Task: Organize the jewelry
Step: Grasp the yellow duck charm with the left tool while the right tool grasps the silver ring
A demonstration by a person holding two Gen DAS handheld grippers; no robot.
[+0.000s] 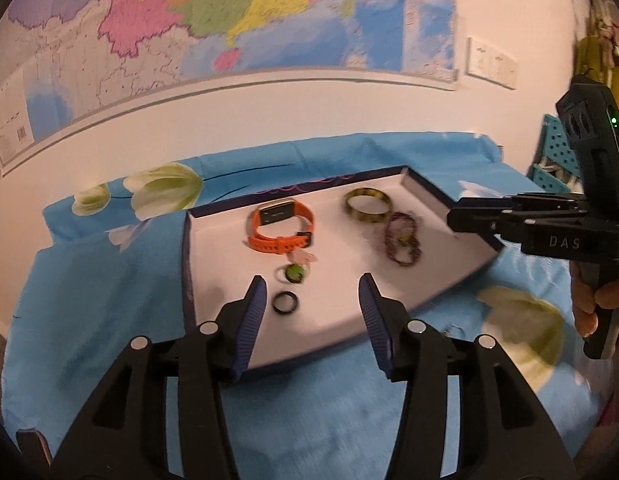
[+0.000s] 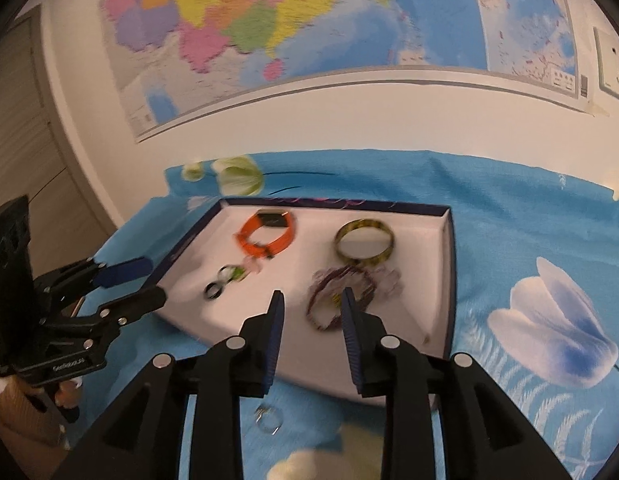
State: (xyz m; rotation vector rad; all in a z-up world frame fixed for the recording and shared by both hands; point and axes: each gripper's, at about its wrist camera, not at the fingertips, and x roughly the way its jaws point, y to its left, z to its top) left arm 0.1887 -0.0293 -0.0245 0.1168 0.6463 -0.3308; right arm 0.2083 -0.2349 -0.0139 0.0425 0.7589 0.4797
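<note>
"DAS" is lettered in white on the right gripper [image 1: 461, 216]. In the shallow white tray [image 1: 213, 248] lie an orange rubber watch [image 1: 281, 228], a glossy bangle [image 1: 367, 204], a blurred beaded bracelet [image 1: 401, 238] and a black ring [image 1: 285, 302]. Both the right and the left gripper [image 1: 311, 300] have fingers apart, holding nothing.

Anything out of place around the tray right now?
Yes: a small clear ring lies on the blue cloth just outside the tray near edge, while the other jewelry sits inside it. Nothing looks spilled or broken.
</note>
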